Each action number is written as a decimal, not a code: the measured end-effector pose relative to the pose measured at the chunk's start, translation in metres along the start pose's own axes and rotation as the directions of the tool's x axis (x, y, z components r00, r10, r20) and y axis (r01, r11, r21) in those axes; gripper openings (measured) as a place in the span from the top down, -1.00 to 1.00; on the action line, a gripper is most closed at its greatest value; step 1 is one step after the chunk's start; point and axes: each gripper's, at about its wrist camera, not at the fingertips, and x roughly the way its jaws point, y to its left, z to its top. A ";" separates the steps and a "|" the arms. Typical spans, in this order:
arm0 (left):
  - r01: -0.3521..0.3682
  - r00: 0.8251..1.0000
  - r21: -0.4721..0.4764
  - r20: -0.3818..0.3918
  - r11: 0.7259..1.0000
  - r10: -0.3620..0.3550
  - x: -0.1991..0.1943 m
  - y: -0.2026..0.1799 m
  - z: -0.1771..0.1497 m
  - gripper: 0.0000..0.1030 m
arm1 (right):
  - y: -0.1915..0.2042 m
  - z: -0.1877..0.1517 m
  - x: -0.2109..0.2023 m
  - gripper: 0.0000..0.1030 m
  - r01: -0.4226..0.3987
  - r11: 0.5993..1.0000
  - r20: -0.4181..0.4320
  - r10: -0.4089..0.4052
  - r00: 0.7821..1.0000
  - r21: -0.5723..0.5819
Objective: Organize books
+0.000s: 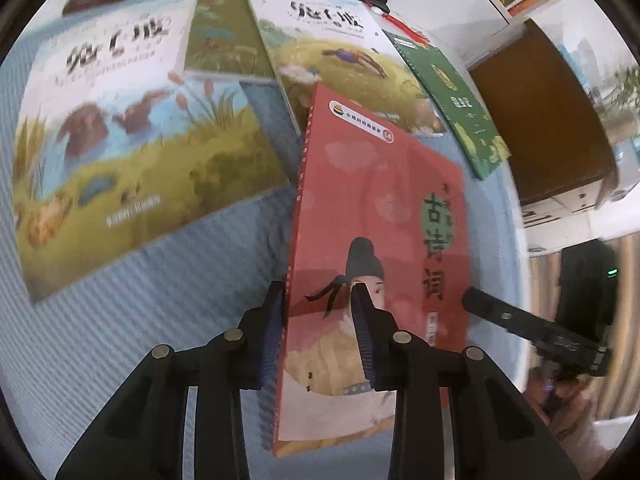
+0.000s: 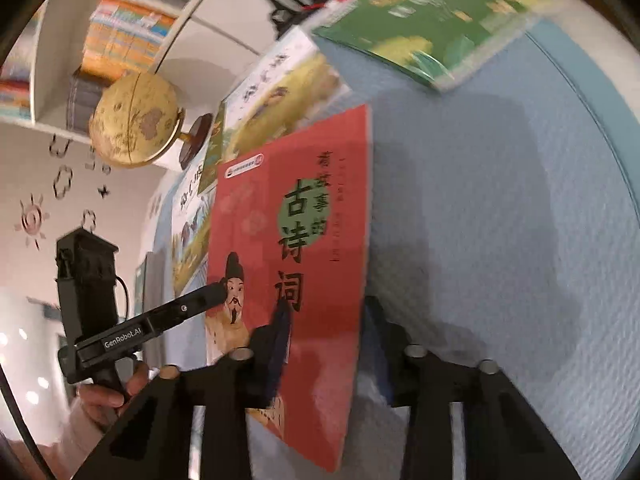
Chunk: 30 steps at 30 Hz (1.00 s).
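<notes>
In the left wrist view, the left third of the frame holds a large picture book (image 1: 120, 128) with ducks and reeds, lying flat on the blue-covered table (image 1: 168, 320). Just right of it, toward the top centre, a smaller green-brown book (image 1: 224, 36) overlaps a second reed-and-duck book (image 1: 340, 64), and a dark green book (image 1: 460, 100) lies at an angle in the upper right. None of these four is stacked or squared up, so most of the sorting looks undone.

At the centre, the red poetry book (image 1: 380, 248) stands tilted off the table. The left gripper (image 1: 318, 344) pinches its lower spine edge, with one blue-padded finger on each face. Its cover hides where the pads meet it on the far side. In the right of that frame the right gripper (image 1: 532, 332) reaches toward the book's opposite edge.

In the right wrist view, a globe (image 2: 136, 120) and a bookshelf (image 2: 124, 36) sit upper left. The right gripper (image 2: 324, 344) has its fingers narrowed on the red book's lower edge, one in front and one behind, and seems to be clamping it.

My judgement is that the task has barely begun, with one book in hand.
</notes>
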 end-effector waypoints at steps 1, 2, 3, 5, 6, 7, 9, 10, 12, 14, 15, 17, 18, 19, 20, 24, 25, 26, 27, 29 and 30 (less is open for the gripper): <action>0.015 1.000 0.010 -0.015 1.000 -0.014 -0.001 -0.001 -0.003 0.44 | -0.006 -0.003 -0.002 0.53 -0.009 1.000 0.003 0.009 1.000 0.017; 0.018 0.999 0.036 -0.035 0.999 -0.017 -0.001 -0.002 -0.008 0.44 | -0.007 -0.003 -0.003 0.53 -0.017 0.999 0.005 0.016 1.000 0.030; 0.022 0.999 0.055 -0.047 0.998 -0.020 -0.002 -0.003 -0.013 0.44 | -0.010 -0.003 -0.003 0.54 -0.032 0.998 0.005 0.032 0.999 0.046; 0.066 0.996 0.028 -0.059 0.997 -0.064 -0.003 0.003 -0.020 0.44 | -0.010 -0.002 -0.002 0.53 -0.038 0.998 0.000 0.038 0.999 0.051; 0.102 0.993 -0.015 -0.061 0.995 -0.102 -0.003 0.010 -0.023 0.44 | -0.009 -0.002 -0.002 0.54 -0.033 0.999 -0.004 0.033 0.999 0.037; 0.124 0.990 -0.047 -0.060 0.991 -0.127 -0.002 0.015 -0.024 0.44 | -0.009 -0.002 -0.002 0.53 -0.037 0.999 -0.004 0.037 0.999 0.036; 0.142 0.988 -0.081 -0.057 0.987 -0.147 0.000 0.021 -0.026 0.55 | -0.015 -0.002 -0.002 0.53 -0.075 0.995 -0.004 0.076 0.997 0.063; 0.129 0.989 -0.079 -0.063 0.989 -0.134 0.000 0.020 -0.026 0.57 | -0.020 -0.001 -0.001 0.53 -0.107 0.990 -0.010 0.108 0.994 0.086; 0.089 0.993 -0.068 -0.072 0.994 -0.094 -0.001 0.016 -0.025 0.62 | -0.029 -0.002 0.000 0.54 -0.150 0.979 -0.019 0.154 0.988 0.135; 0.065 0.995 -0.039 -0.076 0.997 -0.068 0.000 0.010 -0.025 0.62 | -0.030 -0.007 -0.002 0.54 -0.156 0.977 -0.056 0.165 0.985 0.145; 0.060 0.995 -0.034 -0.076 0.998 -0.062 0.001 0.007 -0.024 0.62 | -0.029 -0.011 -0.004 0.54 -0.145 0.981 -0.085 0.157 0.984 0.131; 0.067 0.995 -0.053 -0.074 0.996 -0.071 0.002 0.008 -0.025 0.63 | -0.029 -0.027 -0.009 0.54 -0.130 0.983 -0.122 0.145 0.982 0.127; 0.077 0.994 -0.065 -0.076 0.995 -0.082 0.002 0.009 -0.025 0.64 | -0.031 -0.036 -0.010 0.54 -0.131 0.982 -0.132 0.149 0.980 0.134; 0.088 0.992 -0.071 -0.085 0.994 -0.094 0.003 0.009 -0.026 0.65 | -0.034 -0.044 -0.011 0.54 -0.144 0.978 -0.133 0.165 0.977 0.150; 0.098 0.989 -0.056 -0.108 0.994 -0.104 0.004 0.006 -0.028 0.67 | -0.035 -0.046 -0.011 0.54 -0.150 0.975 -0.122 0.171 0.978 0.163; 0.096 0.985 0.040 -0.148 0.995 -0.089 0.012 -0.019 -0.038 0.65 | -0.027 -0.044 -0.007 0.73 -0.120 0.983 -0.090 0.133 0.987 0.140; 0.079 0.988 0.037 -0.134 0.996 -0.073 0.012 -0.022 -0.039 0.64 | -0.021 -0.043 -0.007 0.73 -0.074 0.992 -0.092 0.084 0.992 0.103; 0.075 0.990 0.019 -0.124 0.997 -0.072 0.011 -0.021 -0.039 0.65 | -0.019 -0.043 -0.008 0.74 -0.059 0.994 -0.089 0.067 0.994 0.091; 0.061 0.992 0.014 -0.113 0.998 -0.059 0.008 -0.024 -0.040 0.65 | -0.016 -0.044 -0.009 0.75 -0.042 0.995 -0.083 0.049 0.995 0.086; -0.024 0.994 0.101 -0.099 0.995 0.034 0.004 -0.037 -0.042 0.64 | -0.004 -0.044 -0.011 0.77 0.004 1.000 -0.075 -0.002 0.997 0.031; -0.055 0.994 0.140 -0.091 0.989 0.068 0.003 -0.044 -0.043 0.65 | 0.004 -0.045 -0.013 0.79 0.023 1.000 -0.073 -0.023 0.997 -0.005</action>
